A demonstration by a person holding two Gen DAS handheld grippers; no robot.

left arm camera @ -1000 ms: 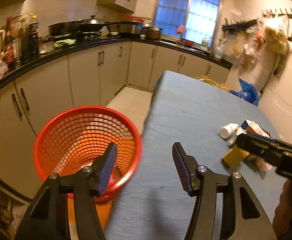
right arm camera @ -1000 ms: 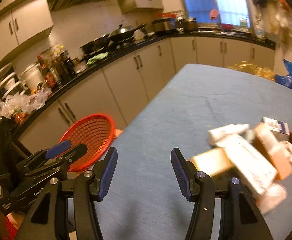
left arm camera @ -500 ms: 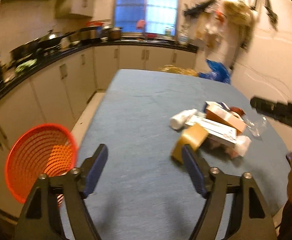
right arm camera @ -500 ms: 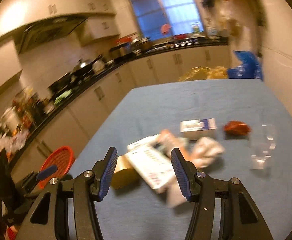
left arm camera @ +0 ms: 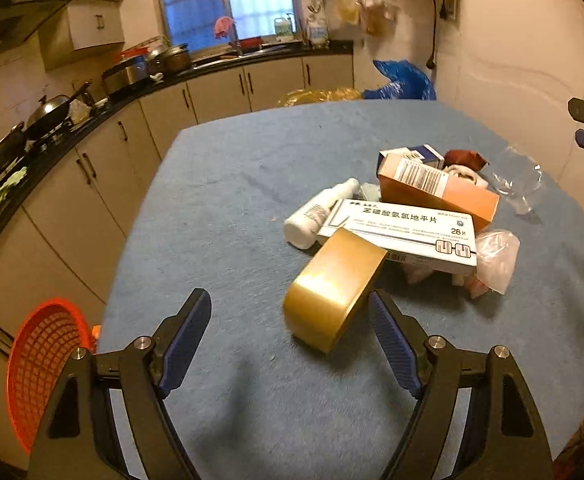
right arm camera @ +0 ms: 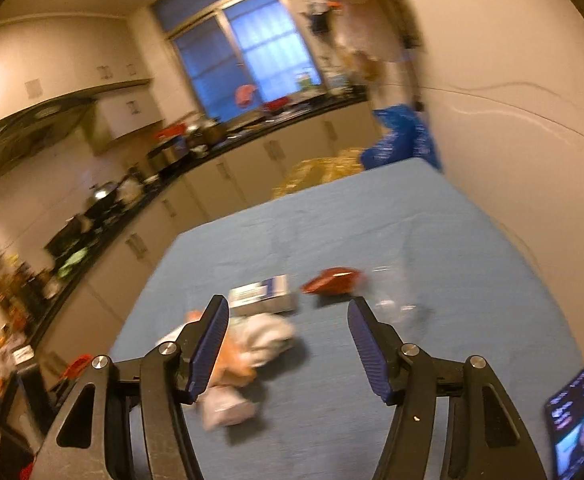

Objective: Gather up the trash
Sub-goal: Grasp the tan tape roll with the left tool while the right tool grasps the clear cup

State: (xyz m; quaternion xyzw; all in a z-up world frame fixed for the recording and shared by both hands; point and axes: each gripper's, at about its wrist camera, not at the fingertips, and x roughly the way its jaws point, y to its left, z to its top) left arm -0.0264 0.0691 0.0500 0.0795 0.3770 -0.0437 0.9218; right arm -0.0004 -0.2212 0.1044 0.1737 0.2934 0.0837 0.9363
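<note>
Blue cloth covered the table where our trash pile lay, the red basket off its left edge. We judged this the reach step — left tongs gaped empty, right tongs had just been opening, empty. Next: close on the gold box.

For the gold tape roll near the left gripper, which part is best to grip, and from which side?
Probably across the tape roll at its two flat faces, coming from the near side with the open left gripper. It stands on edge, tilted against the white box, so its curved band would slip.
</note>
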